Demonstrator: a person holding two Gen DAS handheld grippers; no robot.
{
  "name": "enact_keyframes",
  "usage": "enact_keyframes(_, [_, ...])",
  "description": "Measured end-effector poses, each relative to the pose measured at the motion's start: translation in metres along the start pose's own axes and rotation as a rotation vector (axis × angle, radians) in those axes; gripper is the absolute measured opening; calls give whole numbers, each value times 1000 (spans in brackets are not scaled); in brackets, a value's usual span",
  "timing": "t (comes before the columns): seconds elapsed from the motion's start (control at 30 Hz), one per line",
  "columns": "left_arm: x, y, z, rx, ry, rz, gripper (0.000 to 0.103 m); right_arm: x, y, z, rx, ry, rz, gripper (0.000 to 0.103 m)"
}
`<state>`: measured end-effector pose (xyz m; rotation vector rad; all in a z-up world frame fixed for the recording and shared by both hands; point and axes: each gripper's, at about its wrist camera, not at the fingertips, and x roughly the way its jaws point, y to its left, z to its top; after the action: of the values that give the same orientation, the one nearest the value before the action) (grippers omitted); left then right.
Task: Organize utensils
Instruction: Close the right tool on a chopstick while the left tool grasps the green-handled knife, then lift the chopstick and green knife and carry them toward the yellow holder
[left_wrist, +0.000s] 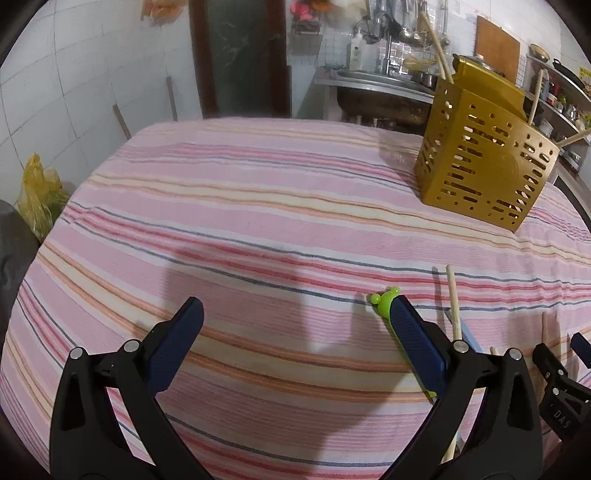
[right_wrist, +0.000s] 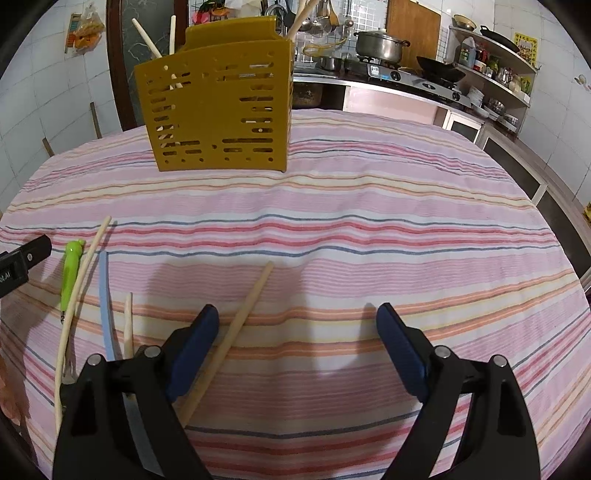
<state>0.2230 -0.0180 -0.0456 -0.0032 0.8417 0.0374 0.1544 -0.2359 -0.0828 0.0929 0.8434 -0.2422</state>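
Pink striped cloth (right_wrist: 369, 229) covers our whole worktop, and the gold slotted utensil caddy (right_wrist: 218, 107) stands upright toward the far edge with a few wooden sticks already poking out of its top. Everything else lies loose near the front edge on our left side: a green-handled utensil (right_wrist: 71, 269), a long thin chopstick (right_wrist: 79, 295) just beside it, a pale blue stick (right_wrist: 105, 306), a short chopstick (right_wrist: 128, 325), and a thicker wooden chopstick (right_wrist: 240, 325) lying at a slant. Our right tongs (right_wrist: 297, 314) are spread wide and gripping nothing, with that slanted chopstick running just inside the left finger. Our left tongs (left_wrist: 295, 306) are wide apart and empty too, hanging above bare cloth; their right finger (left_wrist: 417, 347) partly hides the green utensil from that camera.
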Motion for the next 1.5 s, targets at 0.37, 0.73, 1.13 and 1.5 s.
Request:
enact_keyframes(0.37, [5, -17, -1, 7, 51, -47, 97, 0, 8, 6, 30, 28, 18, 45])
enact_keyframes(0.73, [17, -46, 0, 37, 160, -99, 44, 7, 12, 18, 39, 51, 39, 23])
enact_keyframes(1.13, [27, -49, 12, 60, 218, -145, 25, 25, 28, 43, -33, 80, 22, 6])
enact_keyframes(1.5, [18, -45, 7, 90, 145, -134, 25, 14, 10, 44, 21, -19, 93, 5])
